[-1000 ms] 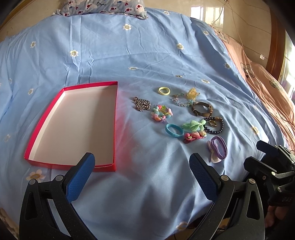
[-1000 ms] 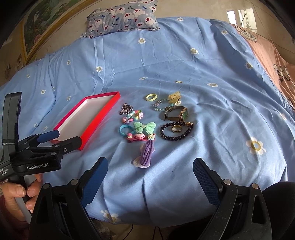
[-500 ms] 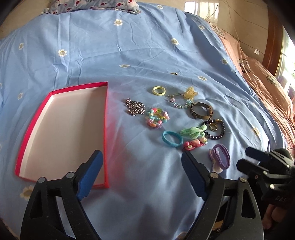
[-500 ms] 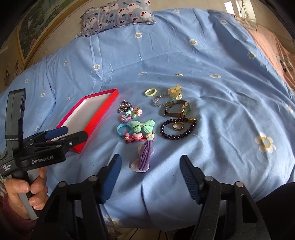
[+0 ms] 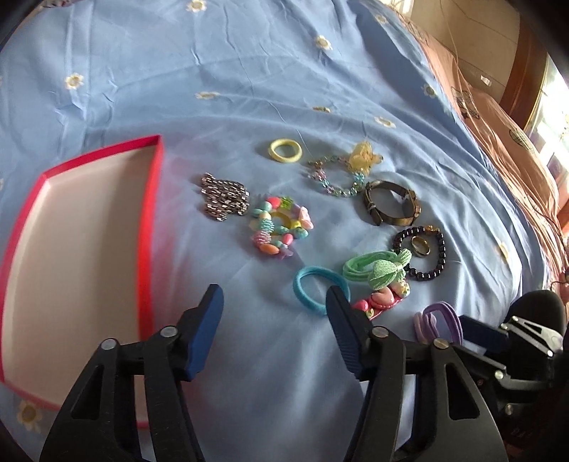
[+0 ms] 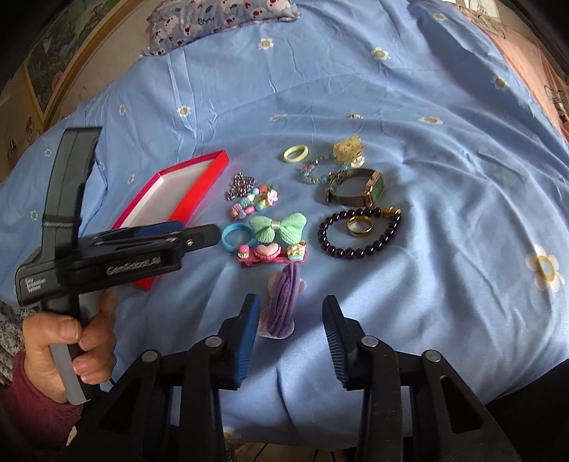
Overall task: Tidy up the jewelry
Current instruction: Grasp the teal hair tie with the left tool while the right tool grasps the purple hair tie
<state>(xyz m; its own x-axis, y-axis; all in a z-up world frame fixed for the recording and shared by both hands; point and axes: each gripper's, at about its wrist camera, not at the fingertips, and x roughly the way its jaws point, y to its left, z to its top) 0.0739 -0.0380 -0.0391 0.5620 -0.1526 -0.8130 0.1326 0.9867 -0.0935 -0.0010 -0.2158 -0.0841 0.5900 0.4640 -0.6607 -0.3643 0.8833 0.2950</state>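
Jewelry lies spread on a blue bedsheet: a purple hair tie (image 6: 282,305), a pink clip (image 6: 272,254), a green bow (image 6: 277,225), a blue hair ring (image 5: 316,289), a black bead bracelet (image 6: 359,232) around a gold ring (image 6: 360,225), a watch (image 6: 355,190), a colourful bead bracelet (image 5: 281,225), a silver chain (image 5: 224,197) and a yellow ring (image 5: 285,150). An empty red-rimmed box (image 5: 151,213) lies left of them. My left gripper (image 5: 274,302) is open, near the blue ring. My right gripper (image 6: 290,312) is open, its jaws on either side of the purple hair tie.
A patterned pillow (image 6: 220,17) lies at the far end of the bed. A pink-brown blanket (image 5: 498,135) covers the right side. The bed's front edge drops off just below my right gripper.
Both grippers have moved forward and down toward the jewelry, and their jaws have narrowed. The right one now reaches the purple hair tie.
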